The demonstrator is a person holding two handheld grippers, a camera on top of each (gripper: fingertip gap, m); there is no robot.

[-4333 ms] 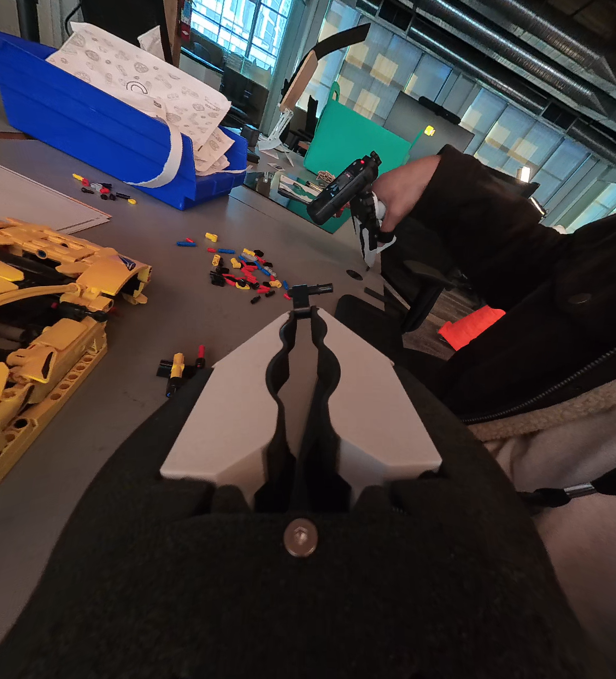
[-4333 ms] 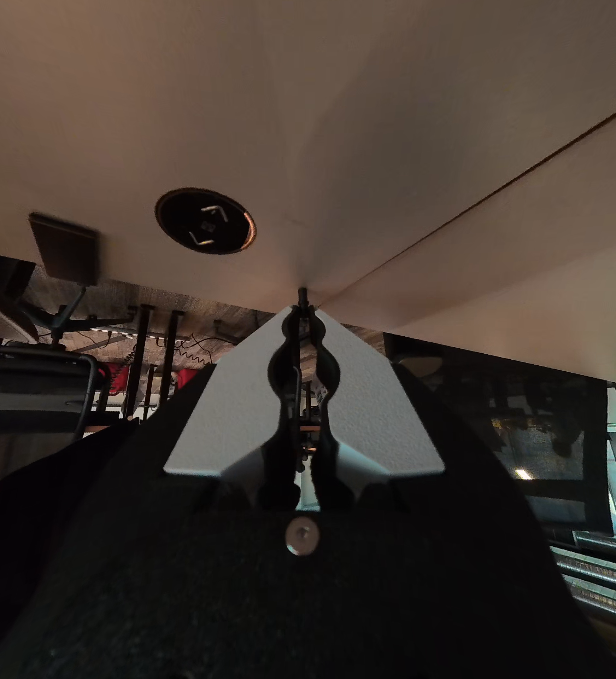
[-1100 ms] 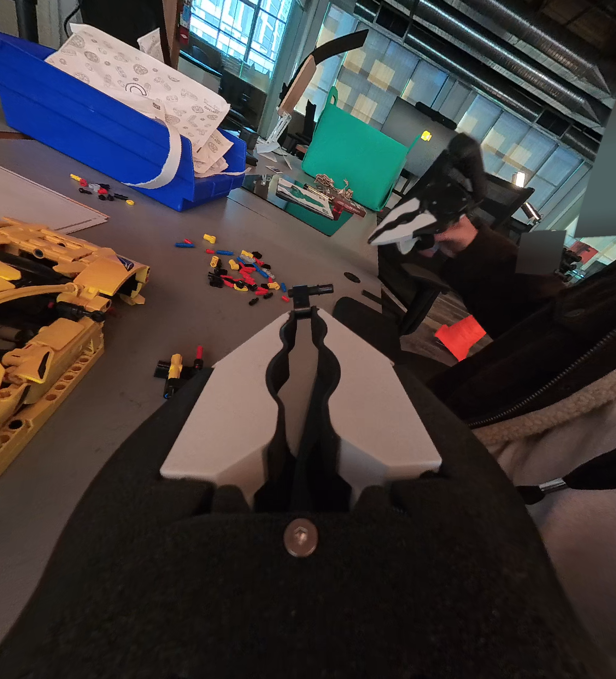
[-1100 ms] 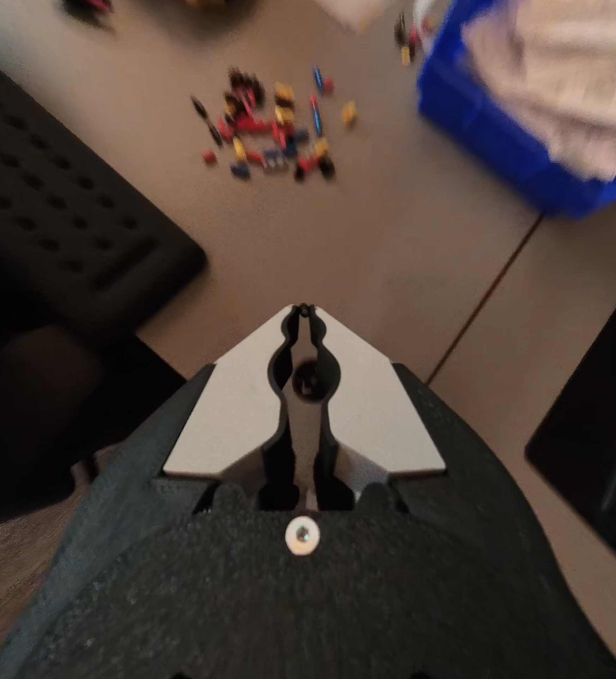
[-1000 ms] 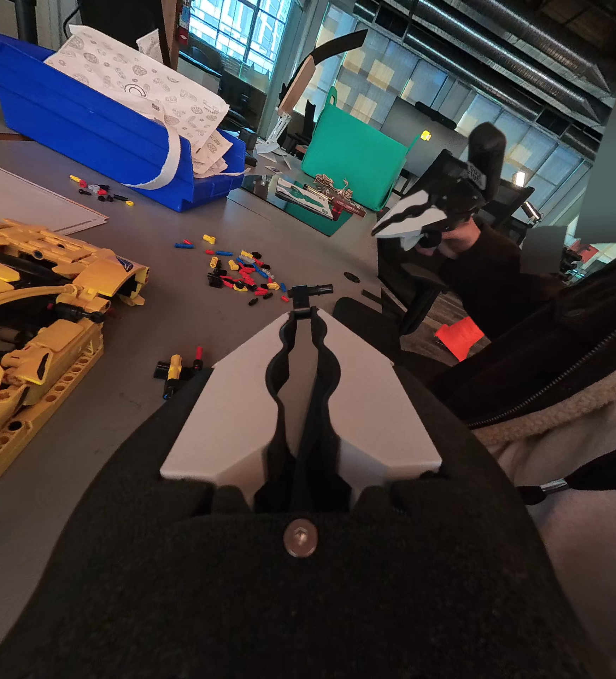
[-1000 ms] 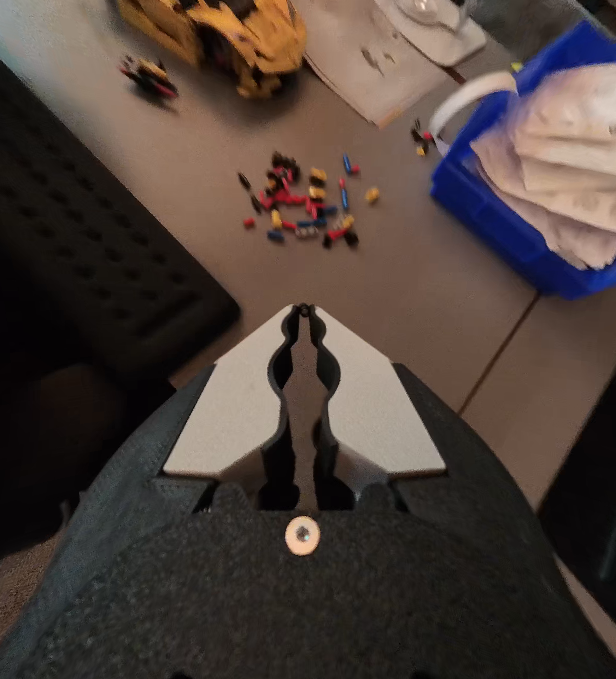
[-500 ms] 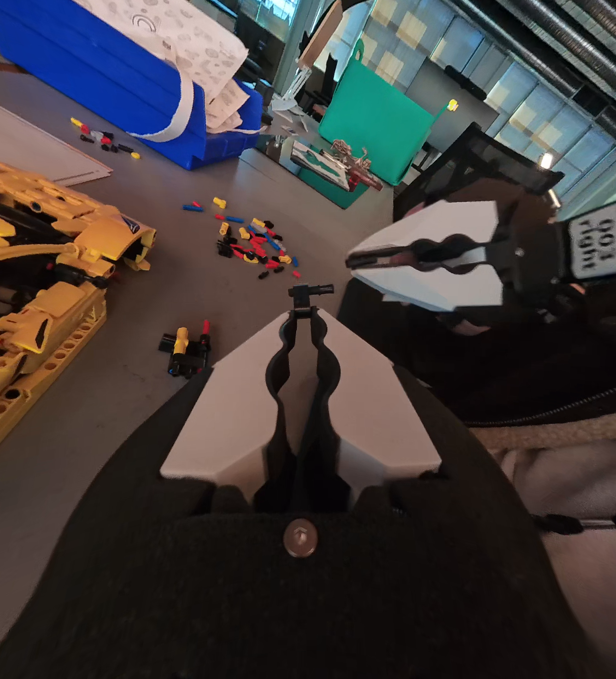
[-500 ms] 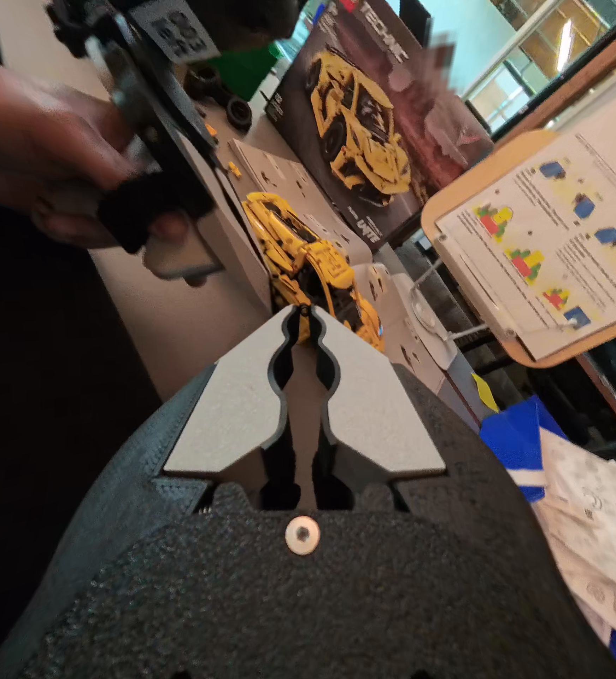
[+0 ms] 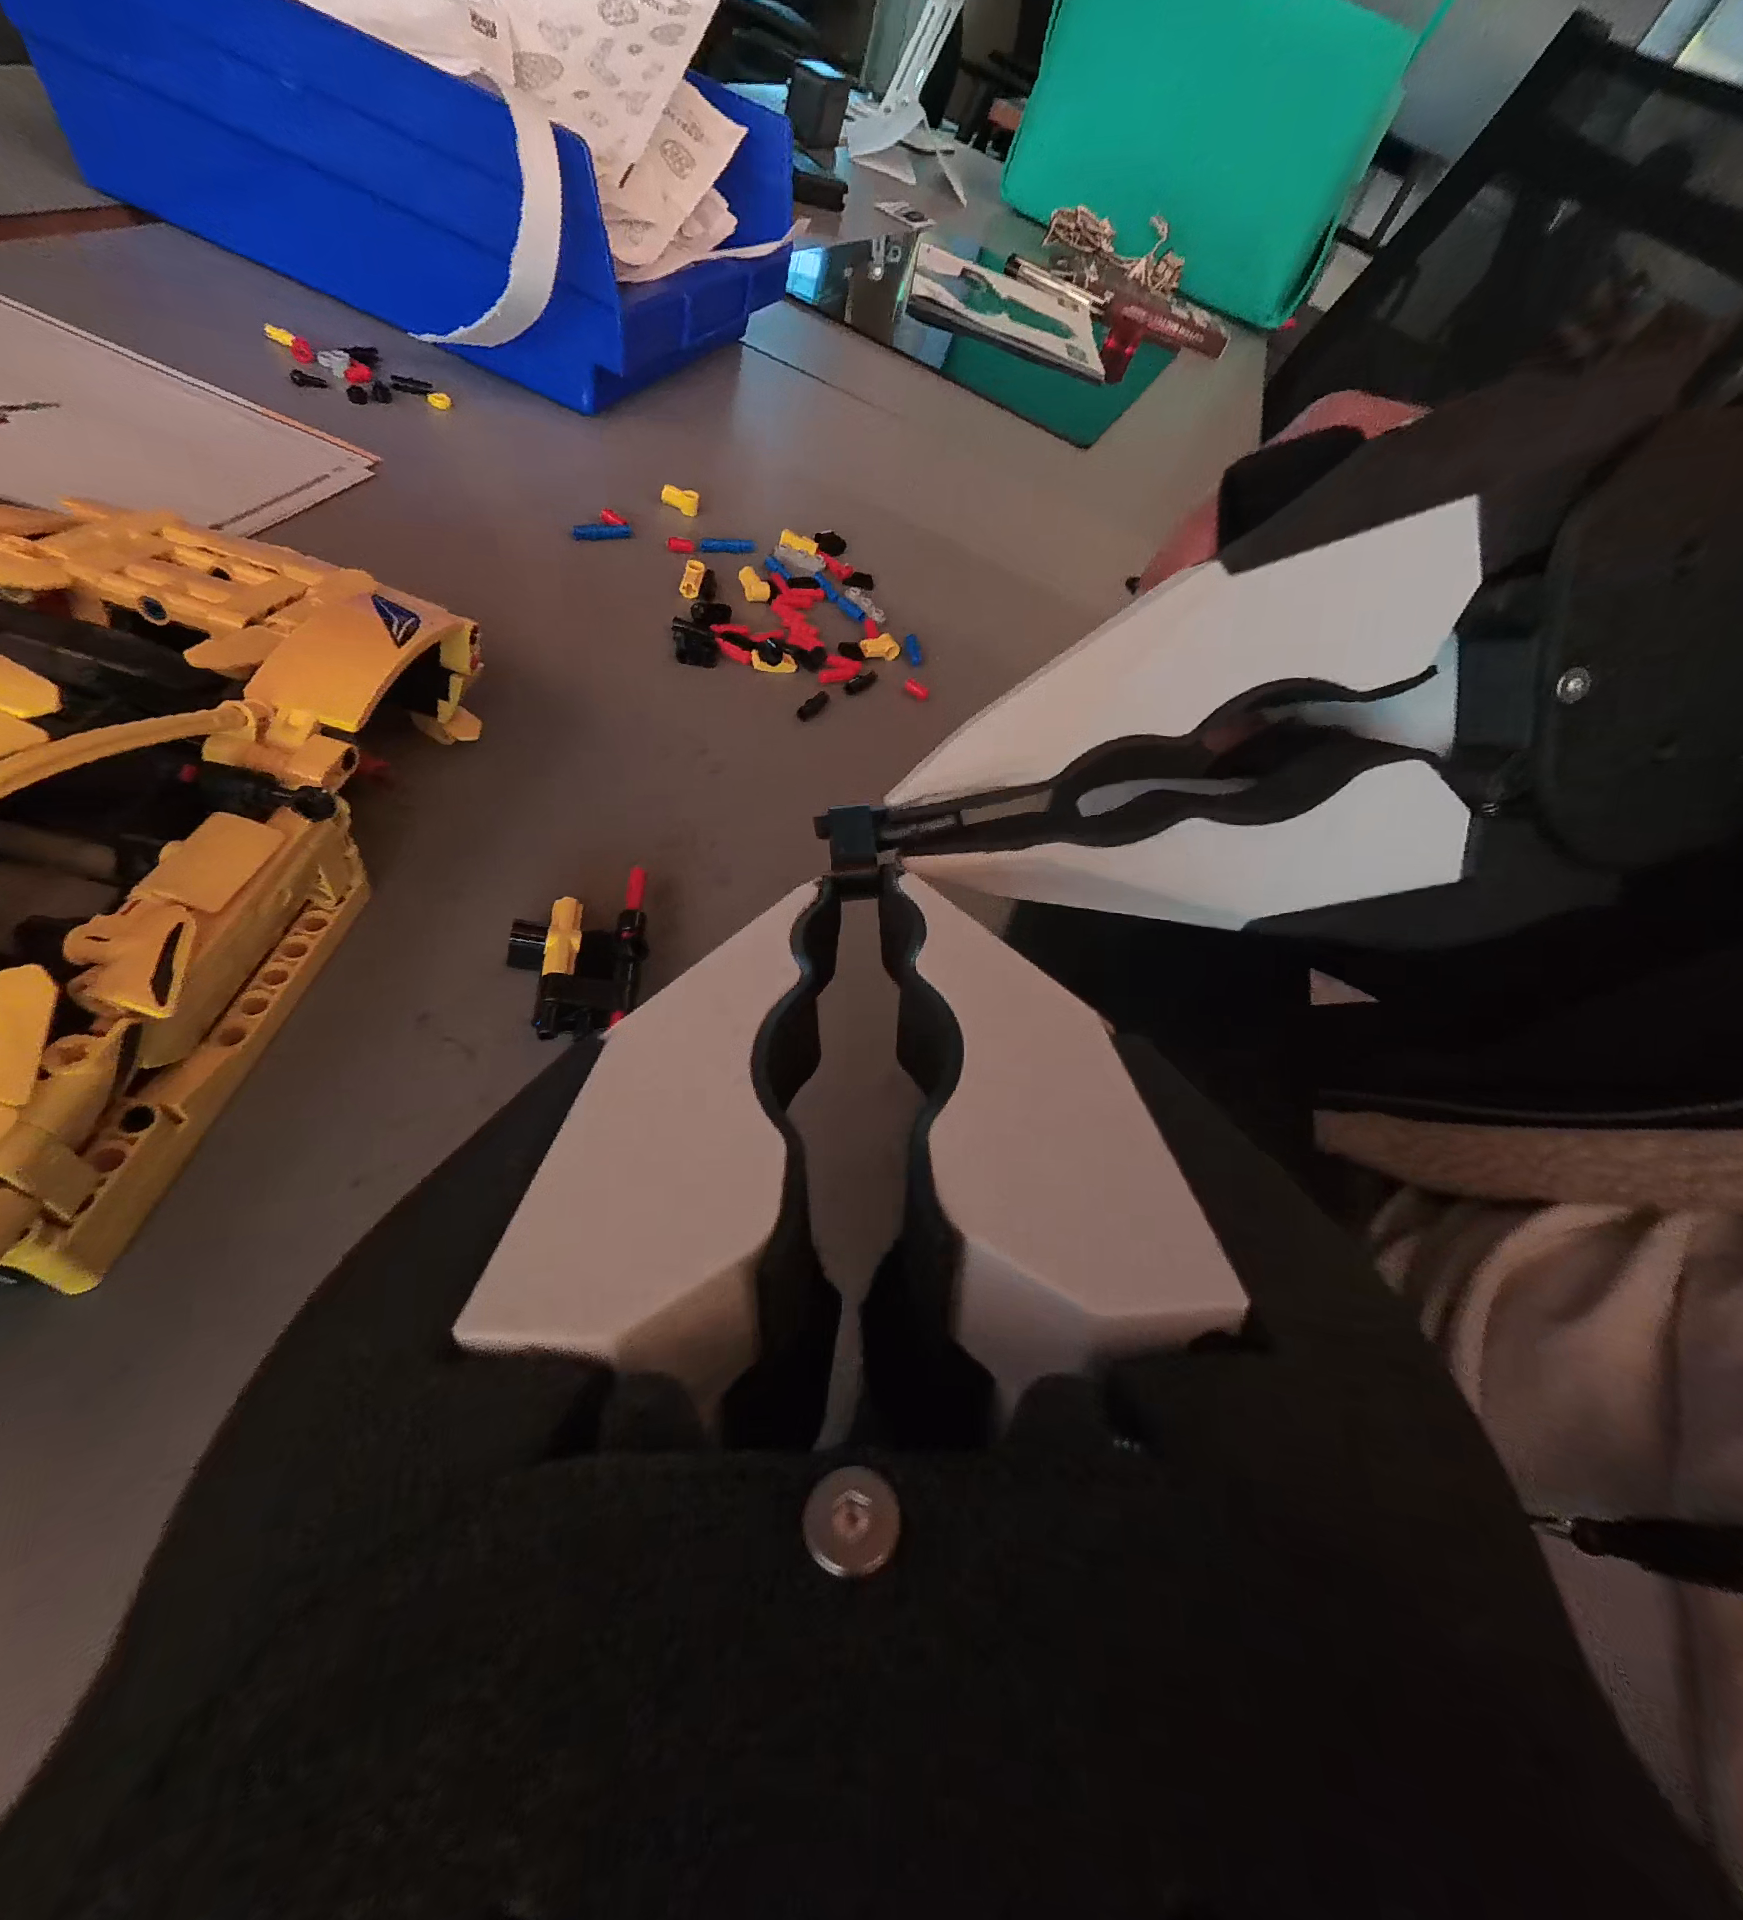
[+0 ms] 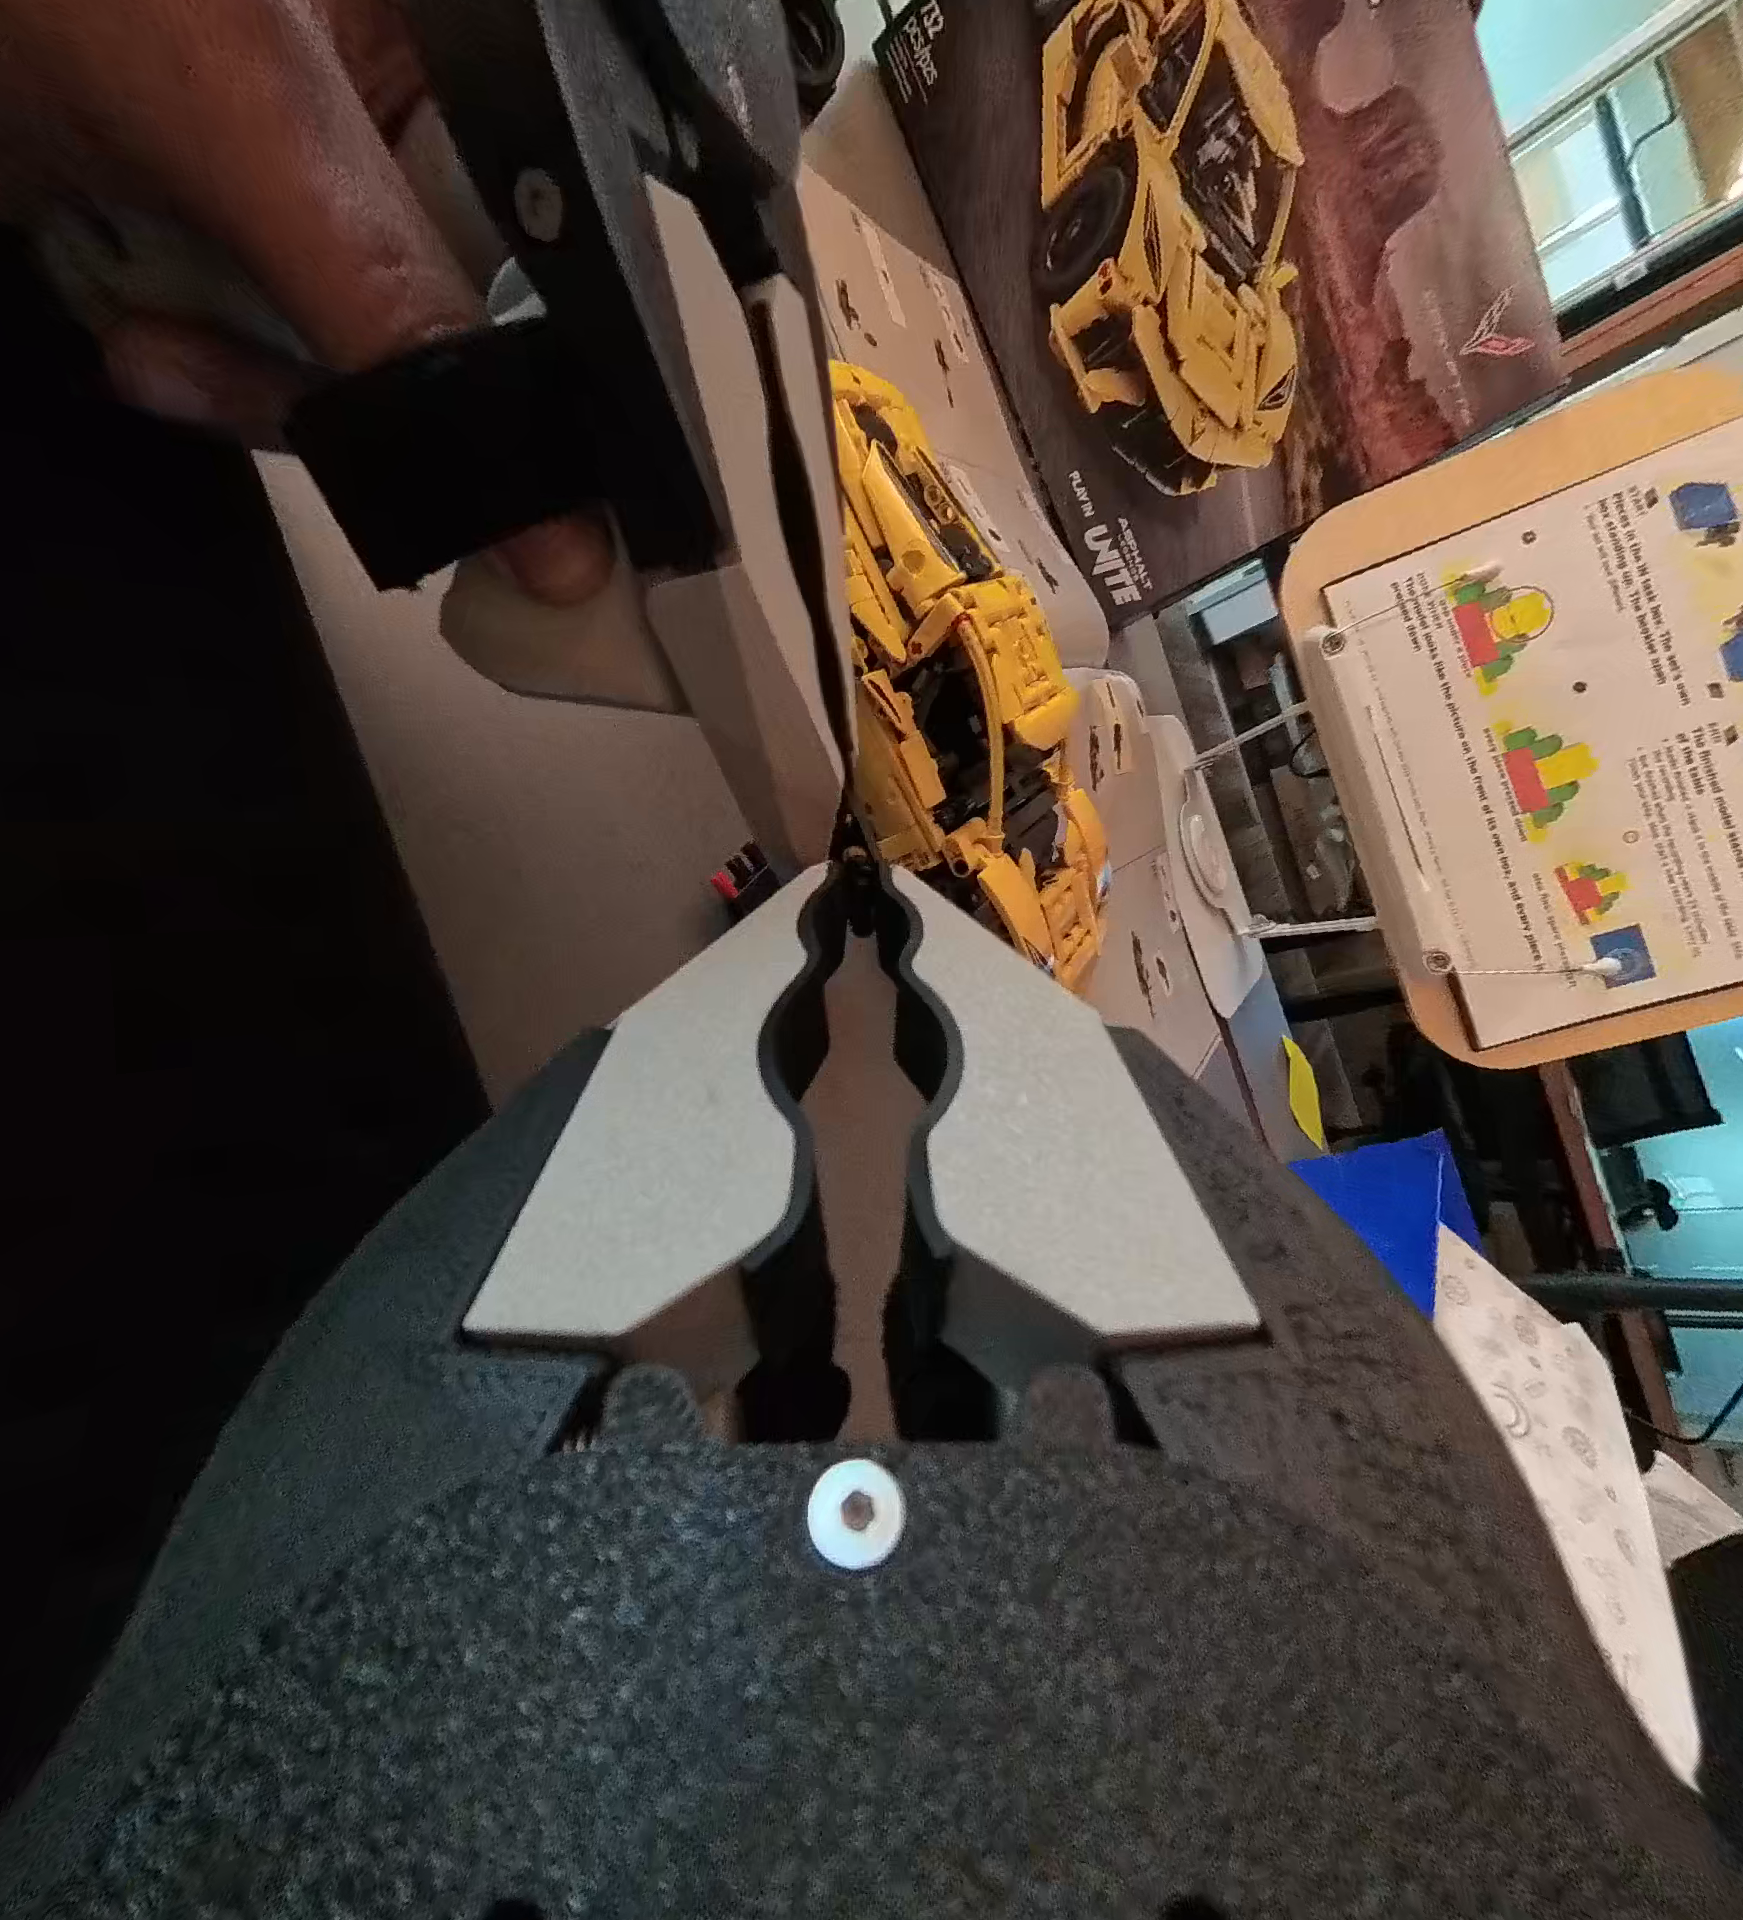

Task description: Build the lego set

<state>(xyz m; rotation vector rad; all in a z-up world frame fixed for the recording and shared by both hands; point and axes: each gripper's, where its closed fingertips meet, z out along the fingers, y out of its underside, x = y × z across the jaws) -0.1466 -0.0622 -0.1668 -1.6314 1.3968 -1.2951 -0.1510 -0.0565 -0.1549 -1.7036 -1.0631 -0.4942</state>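
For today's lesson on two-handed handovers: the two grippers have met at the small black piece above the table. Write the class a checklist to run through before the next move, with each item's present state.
1. Left gripper grips the small black piece: ok, fingertips closed on its lower end.
2. Right gripper reaches the piece: ok, its tips meet it from the side.
3. Right gripper's grip is firm: cannot tell, the contact is too small to judge.
4. Piece is clear of the table: ok, held in the air.
5. Yellow car model is clear of both grippers: ok, it sits apart on the table.
6. Loose pieces stay out of the way: ok, scattered farther off.
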